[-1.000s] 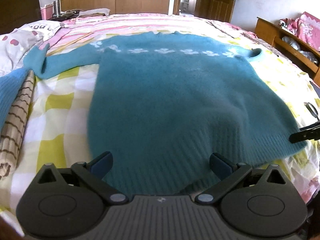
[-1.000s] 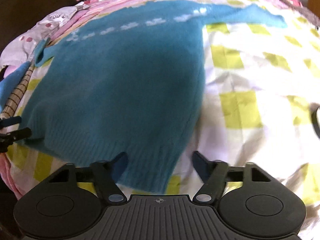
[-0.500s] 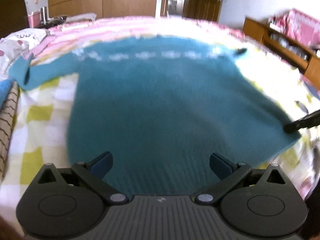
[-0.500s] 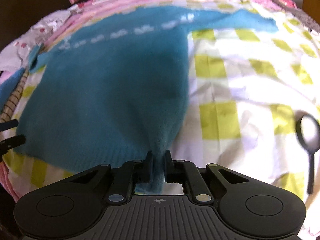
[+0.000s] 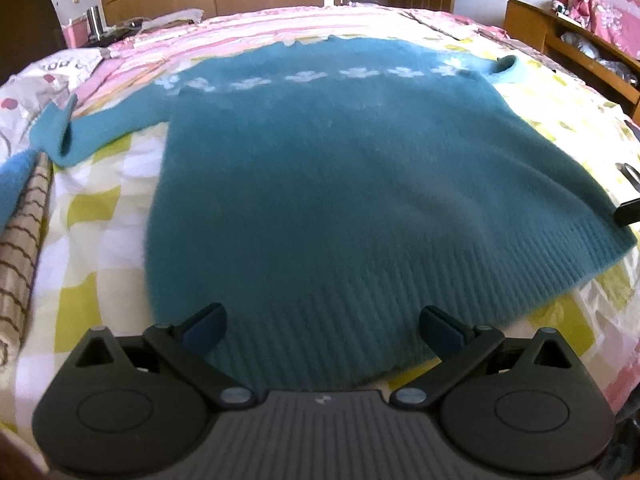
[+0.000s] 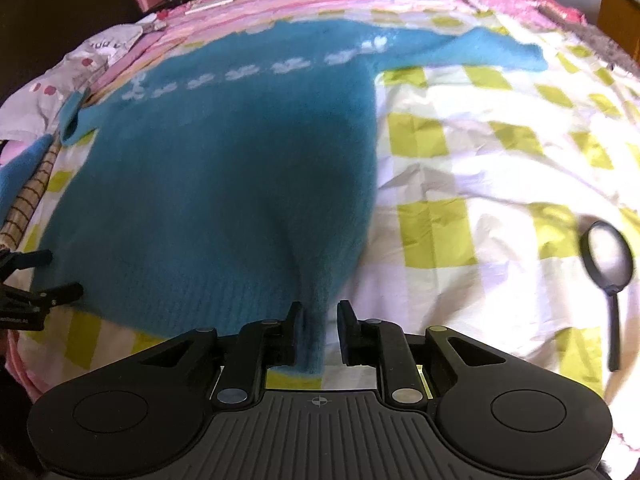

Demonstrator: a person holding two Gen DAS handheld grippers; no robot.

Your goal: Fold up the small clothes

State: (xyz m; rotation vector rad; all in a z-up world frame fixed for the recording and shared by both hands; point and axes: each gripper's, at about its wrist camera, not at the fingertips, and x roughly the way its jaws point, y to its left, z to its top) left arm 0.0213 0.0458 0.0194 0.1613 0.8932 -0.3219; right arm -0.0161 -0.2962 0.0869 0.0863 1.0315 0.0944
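Observation:
A teal knit sweater [image 5: 344,184] with a row of white flowers across the chest lies spread on a yellow-and-white checked bedsheet [image 5: 104,216], sleeves out to both sides. My left gripper [image 5: 320,326] is open, its jaws wide apart over the ribbed hem near the sweater's left bottom corner. In the right wrist view the sweater [image 6: 224,184] has its right bottom corner bunched between the jaws of my right gripper [image 6: 318,322], which stand slightly apart with a gap beside the cloth. The left gripper's fingertips [image 6: 60,292] show at that view's left edge.
A brown striped cloth [image 5: 20,240] and a blue garment [image 5: 12,176] lie at the left. A black magnifying glass [image 6: 610,264] lies on the sheet at the right. Pink bedding [image 5: 280,28] lies beyond, with wooden wardrobes and a shelf [image 5: 568,36] behind.
My right gripper closed on the sweater's bottom right corner half a second ago and has now parted slightly around it. My left gripper stayed open, shifting slightly along the hem.

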